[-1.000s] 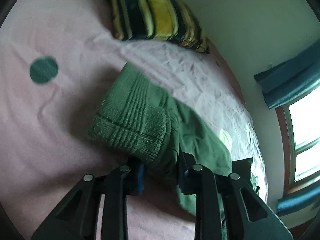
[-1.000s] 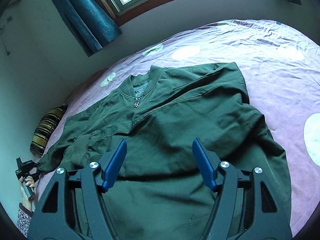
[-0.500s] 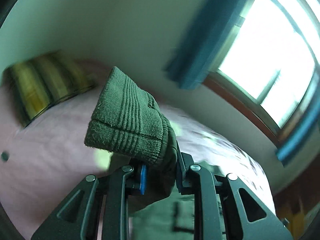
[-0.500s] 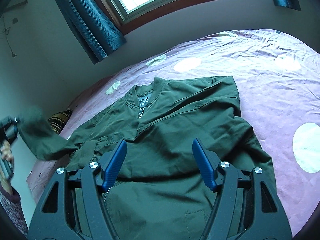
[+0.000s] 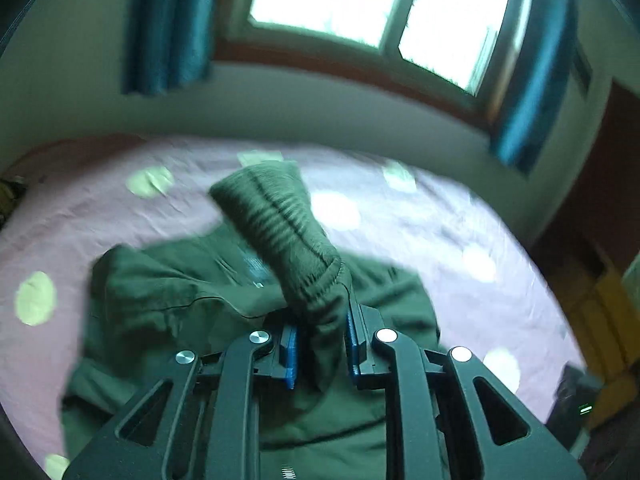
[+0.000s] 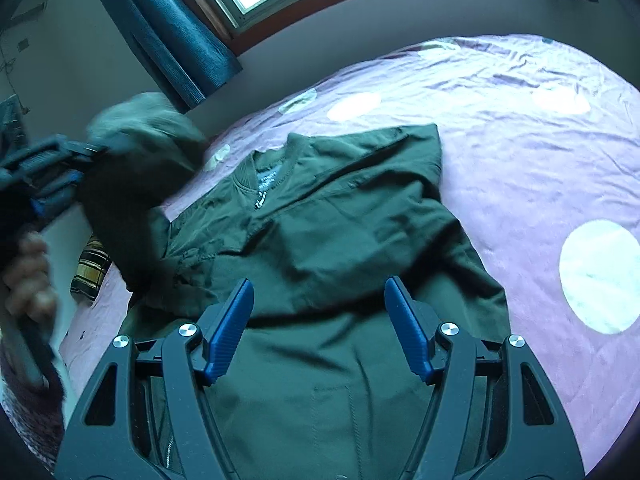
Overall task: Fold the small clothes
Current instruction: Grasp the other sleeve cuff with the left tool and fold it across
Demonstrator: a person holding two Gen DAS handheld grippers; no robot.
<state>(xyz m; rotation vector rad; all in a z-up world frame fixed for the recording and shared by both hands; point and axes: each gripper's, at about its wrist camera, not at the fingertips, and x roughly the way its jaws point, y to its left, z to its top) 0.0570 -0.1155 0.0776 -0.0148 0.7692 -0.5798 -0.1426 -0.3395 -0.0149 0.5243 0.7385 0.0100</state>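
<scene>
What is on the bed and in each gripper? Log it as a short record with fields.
surface: bed sheet, pink with pale dots
garment: green jacket, front up, collar toward the window
left gripper: jaws closing on the jacket's sleeve, ribbed cuff sticking out past the fingers, lifted off the bed
right gripper: open, empty, above the jacket's lower front
also seen: striped pillow at the bed's edge

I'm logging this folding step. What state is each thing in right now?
Jacket: spread front-up on the bed, zipped near the collar.
Sleeve cuff: lifted, pinched in the left gripper, whose jaws are closing.
Right gripper: open, empty, above the jacket.
Curtains: drawn aside.
</scene>
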